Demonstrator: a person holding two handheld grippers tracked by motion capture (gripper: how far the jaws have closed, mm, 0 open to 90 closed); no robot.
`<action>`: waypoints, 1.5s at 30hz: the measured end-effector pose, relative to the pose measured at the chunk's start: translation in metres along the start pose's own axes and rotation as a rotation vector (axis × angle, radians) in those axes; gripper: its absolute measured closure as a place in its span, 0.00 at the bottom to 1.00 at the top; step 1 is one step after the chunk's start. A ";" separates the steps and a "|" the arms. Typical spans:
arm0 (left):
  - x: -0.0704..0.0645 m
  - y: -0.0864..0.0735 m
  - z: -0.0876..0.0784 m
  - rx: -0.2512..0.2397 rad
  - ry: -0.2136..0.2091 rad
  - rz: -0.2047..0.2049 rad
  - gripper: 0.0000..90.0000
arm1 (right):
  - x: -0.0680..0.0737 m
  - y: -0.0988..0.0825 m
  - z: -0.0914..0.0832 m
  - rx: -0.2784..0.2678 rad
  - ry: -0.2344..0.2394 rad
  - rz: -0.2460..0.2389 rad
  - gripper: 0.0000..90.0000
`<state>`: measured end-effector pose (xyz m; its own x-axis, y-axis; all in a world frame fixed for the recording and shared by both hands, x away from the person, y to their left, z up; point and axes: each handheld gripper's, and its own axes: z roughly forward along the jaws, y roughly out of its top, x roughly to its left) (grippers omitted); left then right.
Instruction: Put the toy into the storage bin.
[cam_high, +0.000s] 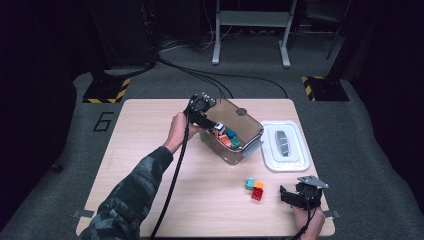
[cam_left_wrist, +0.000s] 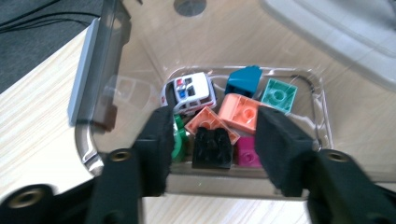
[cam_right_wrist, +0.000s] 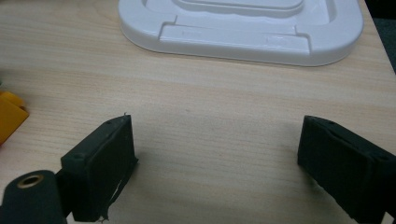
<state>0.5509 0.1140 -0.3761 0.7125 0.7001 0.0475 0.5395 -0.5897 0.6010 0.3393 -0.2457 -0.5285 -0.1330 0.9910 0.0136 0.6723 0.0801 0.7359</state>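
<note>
Wood table (cam_high: 150, 130): clear bin (cam_high: 250, 131), white lid (cam_high: 295, 159), 3 loose blocks (cam_high: 255, 188).

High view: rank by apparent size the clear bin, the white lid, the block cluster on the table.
1. clear bin: largest, though it sits tilted.
2. white lid: somewhat smaller footprint, flat on the table to the bin's right.
3. block cluster: far smaller, near the right gripper.

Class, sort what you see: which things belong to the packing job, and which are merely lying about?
Belongs to the job:
clear bin
toy car
black brick
loose bricks
left gripper

Lying about:
white lid
floor cables
</note>
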 end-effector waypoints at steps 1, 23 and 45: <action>0.001 -0.001 -0.002 -0.011 -0.006 -0.007 0.49 | 0.000 0.000 0.000 0.000 0.001 0.000 0.11; -0.016 -0.066 -0.050 -0.154 -0.064 0.013 0.13 | 0.000 0.000 0.000 -0.002 0.000 -0.001 0.11; -0.049 -0.117 -0.042 -0.201 -0.110 0.024 0.10 | 0.000 0.000 0.000 -0.002 0.001 0.000 0.11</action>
<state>0.4341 0.1658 -0.4149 0.7747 0.6321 -0.0169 0.4290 -0.5059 0.7483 0.3393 -0.2460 -0.5285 -0.1336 0.9909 0.0144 0.6711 0.0797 0.7370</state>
